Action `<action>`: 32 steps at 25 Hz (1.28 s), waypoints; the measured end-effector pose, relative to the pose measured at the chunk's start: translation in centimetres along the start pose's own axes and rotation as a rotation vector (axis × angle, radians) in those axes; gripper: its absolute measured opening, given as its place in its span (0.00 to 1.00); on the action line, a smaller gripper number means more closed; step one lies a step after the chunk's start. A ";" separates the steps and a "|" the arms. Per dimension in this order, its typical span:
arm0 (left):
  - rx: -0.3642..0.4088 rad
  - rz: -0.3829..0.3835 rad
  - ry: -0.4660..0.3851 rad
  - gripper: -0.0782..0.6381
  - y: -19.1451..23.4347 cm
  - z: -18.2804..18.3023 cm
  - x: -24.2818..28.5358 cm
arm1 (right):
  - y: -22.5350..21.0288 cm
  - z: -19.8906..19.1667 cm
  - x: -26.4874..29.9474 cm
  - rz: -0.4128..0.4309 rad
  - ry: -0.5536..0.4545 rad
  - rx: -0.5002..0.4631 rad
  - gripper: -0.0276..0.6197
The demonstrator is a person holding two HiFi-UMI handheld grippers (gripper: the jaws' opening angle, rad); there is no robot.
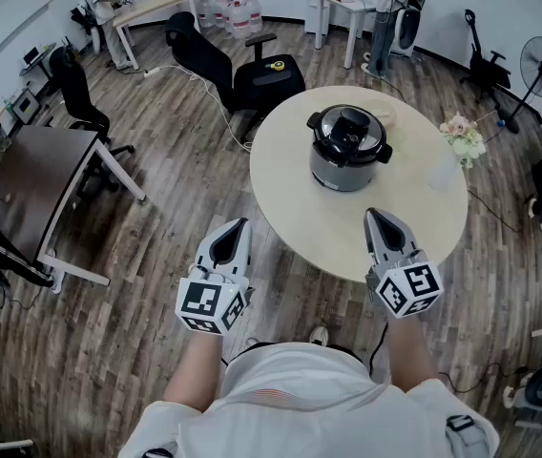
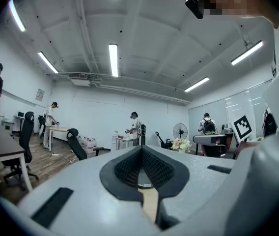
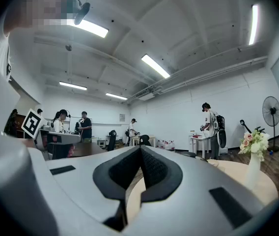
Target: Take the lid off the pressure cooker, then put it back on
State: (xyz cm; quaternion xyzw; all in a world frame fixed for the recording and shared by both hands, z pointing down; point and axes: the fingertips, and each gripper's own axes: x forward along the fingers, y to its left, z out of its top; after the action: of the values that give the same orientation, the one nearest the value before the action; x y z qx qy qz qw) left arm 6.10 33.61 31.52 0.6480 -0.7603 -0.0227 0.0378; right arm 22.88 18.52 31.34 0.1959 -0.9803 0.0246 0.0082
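No legible text, label, brand or number anywhere in view.

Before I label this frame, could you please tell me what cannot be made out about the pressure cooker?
- Whether the lid is locked: head view, too small.
- The pressure cooker's far side: head view, hidden by its own body.
- The pressure cooker in right gripper view: hidden behind the shut right claw.

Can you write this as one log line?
left gripper: shut, empty | right gripper: shut, empty | black round lid: on grey metal pressure cooker | round beige table: holds cooker
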 end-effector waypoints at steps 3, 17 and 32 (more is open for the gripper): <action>-0.001 -0.002 0.000 0.12 -0.1 0.2 0.2 | 0.0 0.2 0.2 0.006 0.000 -0.002 0.05; 0.002 -0.004 0.004 0.12 0.1 0.2 0.0 | 0.7 0.2 0.8 0.020 0.008 -0.009 0.05; -0.006 0.003 0.007 0.12 3.7 -0.2 -3.6 | 4.5 -0.2 2.1 0.003 -0.001 0.033 0.05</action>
State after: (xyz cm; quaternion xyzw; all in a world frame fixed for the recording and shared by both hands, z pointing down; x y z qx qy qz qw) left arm 3.08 37.78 31.97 0.6468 -0.7611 -0.0229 0.0424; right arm 19.24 21.92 31.35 0.1945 -0.9800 0.0406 0.0045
